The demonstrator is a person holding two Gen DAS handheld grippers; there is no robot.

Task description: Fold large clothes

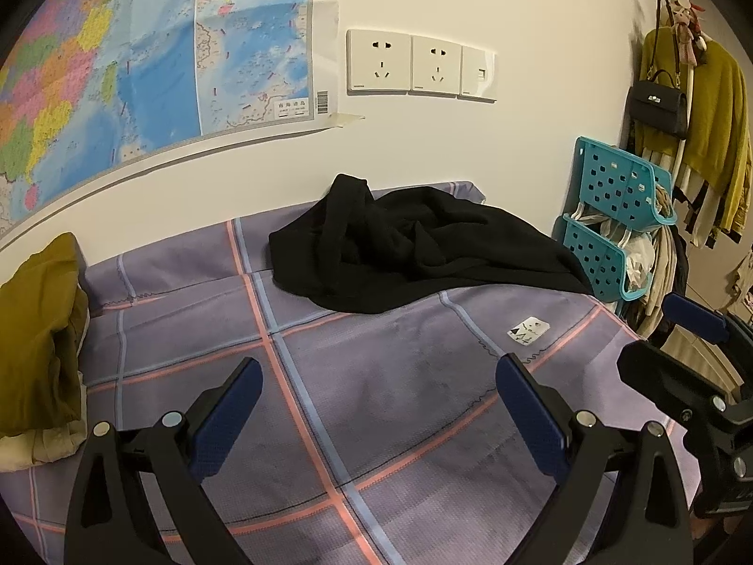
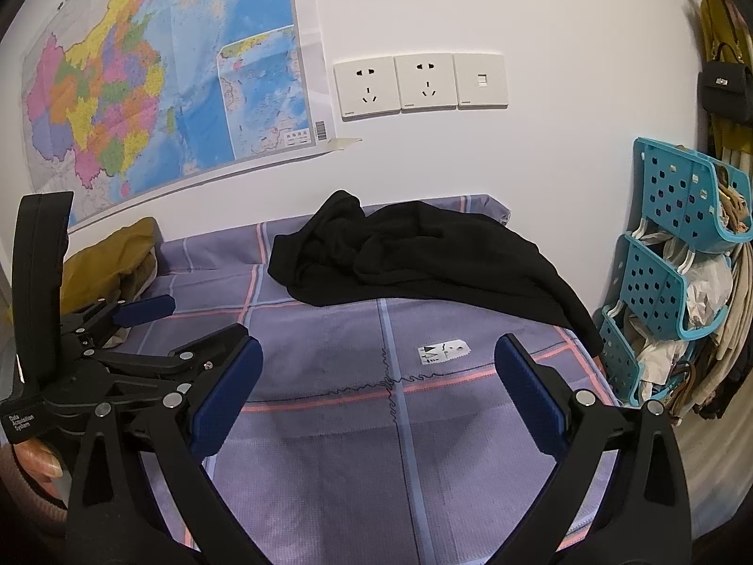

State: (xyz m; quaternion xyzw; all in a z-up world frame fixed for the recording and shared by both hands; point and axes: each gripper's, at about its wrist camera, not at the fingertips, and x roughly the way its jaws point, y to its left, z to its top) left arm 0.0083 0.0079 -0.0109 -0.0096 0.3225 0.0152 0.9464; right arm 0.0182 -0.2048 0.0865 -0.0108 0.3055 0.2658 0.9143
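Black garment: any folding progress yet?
Nothing looks done: the black garment lies crumpled at the far side of the bed. Nothing in hand: the left gripper and right gripper are open and empty, short of it. Grasping, spreading and folding all remain.

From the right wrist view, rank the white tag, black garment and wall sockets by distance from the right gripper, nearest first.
1. White tag, on the bedsheet just ahead of the open right gripper, slightly right.
2. Black garment, crumpled at the far side of the bed.
3. Wall sockets, on the wall above the garment.
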